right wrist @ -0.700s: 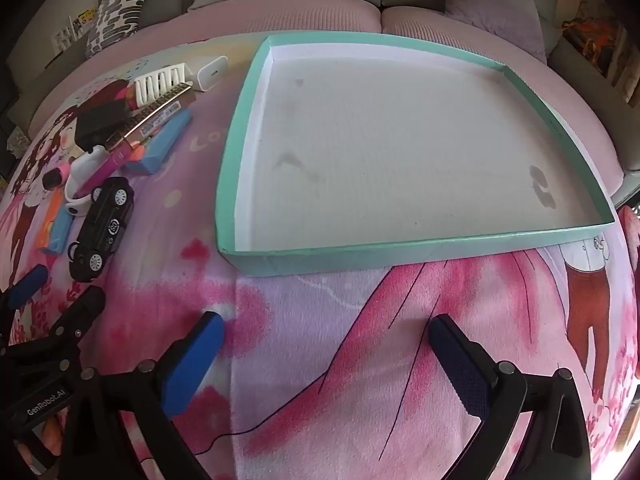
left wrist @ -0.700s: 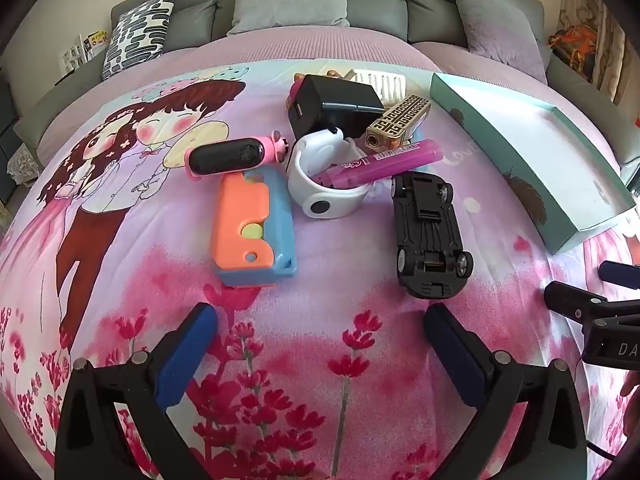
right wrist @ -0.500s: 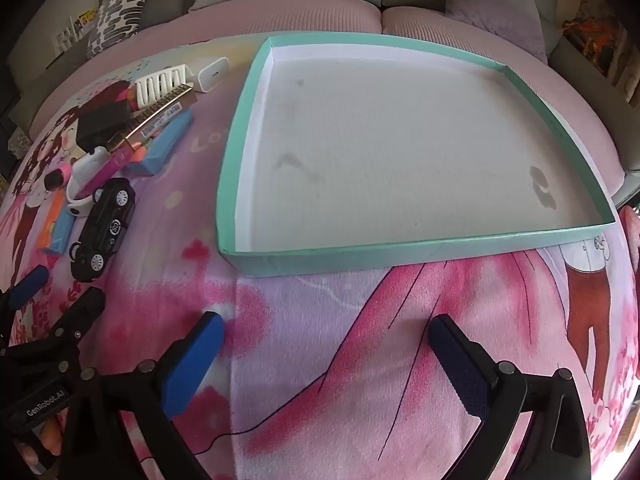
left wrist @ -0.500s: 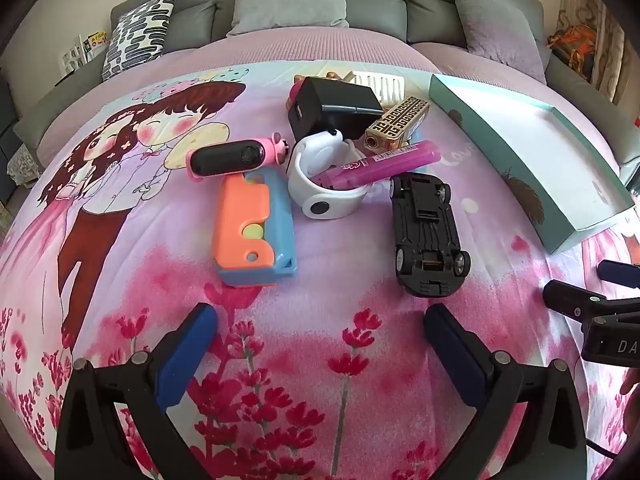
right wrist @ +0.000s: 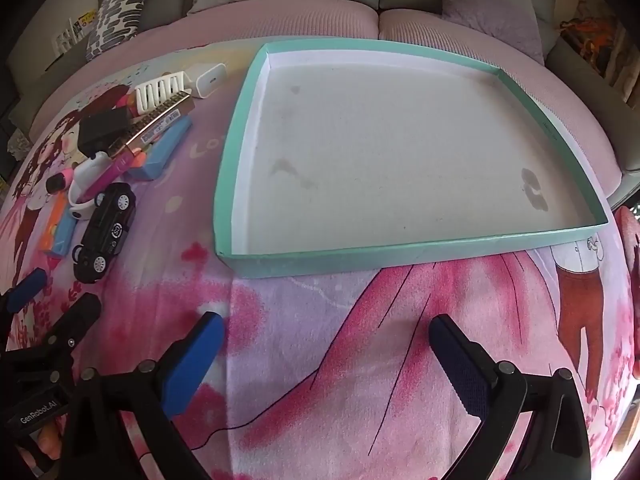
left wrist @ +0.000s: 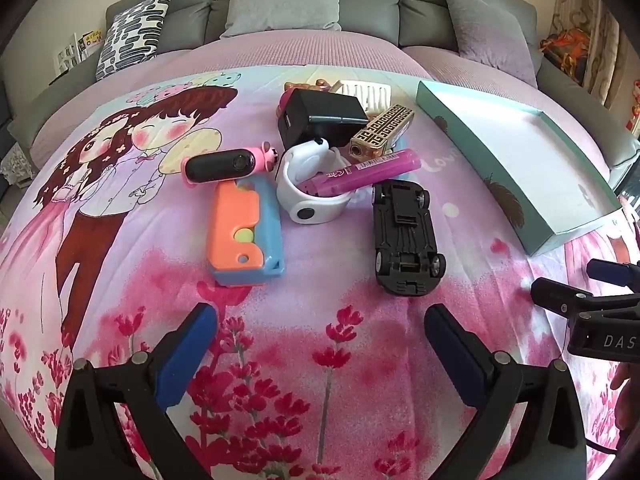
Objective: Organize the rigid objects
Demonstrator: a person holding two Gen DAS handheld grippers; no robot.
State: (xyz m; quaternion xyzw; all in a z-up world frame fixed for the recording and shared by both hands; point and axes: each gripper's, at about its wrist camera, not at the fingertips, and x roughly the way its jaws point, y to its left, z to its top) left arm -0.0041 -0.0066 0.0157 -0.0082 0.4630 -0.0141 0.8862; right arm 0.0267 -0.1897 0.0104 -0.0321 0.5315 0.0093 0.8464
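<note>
Both tools wide apart and empty above the bed, tray unfilled.
The left tool (left wrist: pixel 320 322) hovers near the toy car (left wrist: pixel 406 236), left of the teal tray (right wrist: pixel 400 254); the right tool (right wrist: pixel 326 336) gapes before the tray; grabbing into the pile could snag neighbours.

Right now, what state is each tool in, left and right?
Left tool: open, holding nothing, above the blanket.
Right tool: open, holding nothing, short of the teal tray.

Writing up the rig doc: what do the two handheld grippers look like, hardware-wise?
Both match: the left gripper and right gripper have black angular frames with silver pivot bolts and two blue-padded fingers. White lettering "GenRobot.AI" marks the left body, seen from the right wrist; "DAS" shows on the right body. No sleeves visible.
</note>
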